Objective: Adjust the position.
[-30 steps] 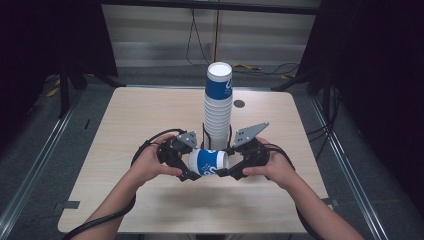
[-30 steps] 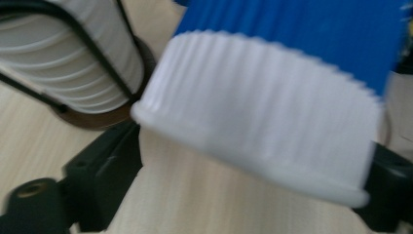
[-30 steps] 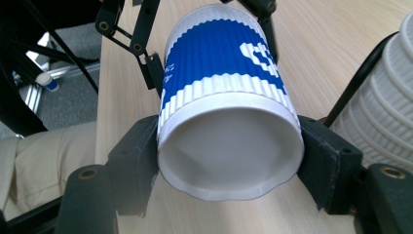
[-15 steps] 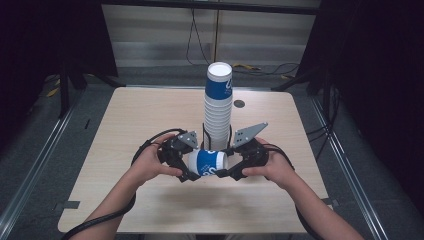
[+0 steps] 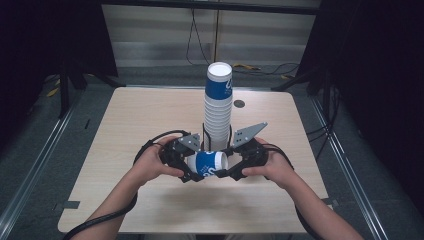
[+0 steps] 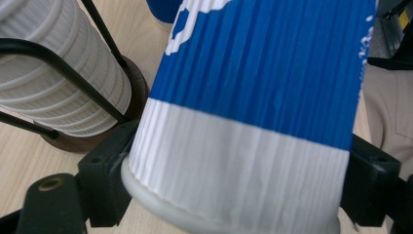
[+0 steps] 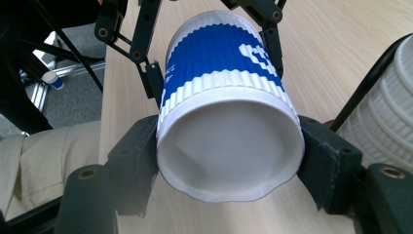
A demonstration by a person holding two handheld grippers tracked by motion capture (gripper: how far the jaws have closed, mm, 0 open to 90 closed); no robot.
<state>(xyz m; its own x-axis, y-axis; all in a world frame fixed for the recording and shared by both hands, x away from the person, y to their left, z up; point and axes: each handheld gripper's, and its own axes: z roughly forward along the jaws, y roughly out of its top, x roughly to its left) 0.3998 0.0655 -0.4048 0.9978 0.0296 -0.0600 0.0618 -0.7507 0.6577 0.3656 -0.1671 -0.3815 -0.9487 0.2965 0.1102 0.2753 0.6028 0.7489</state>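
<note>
While our right gripper point(image 7: 229, 161) clamps the paper cup point(image 7: 226, 122) by its rim, our left gripper point(image 6: 234, 180) has been closing onto its base — cup stack point(image 5: 218, 107) just beyond, stacking still ahead.

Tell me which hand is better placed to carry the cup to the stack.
Right gripper: its fingers pinch the cup, denting its rim; the left gripper's fingers have just been closing around it.

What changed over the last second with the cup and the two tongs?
Little moved. The left tongs have just been closing around the rim end of the blue-and-white cup. The right tongs stay clamped on its open end, denting it. Both hands, the cup and the cup stack kept their places.
</note>
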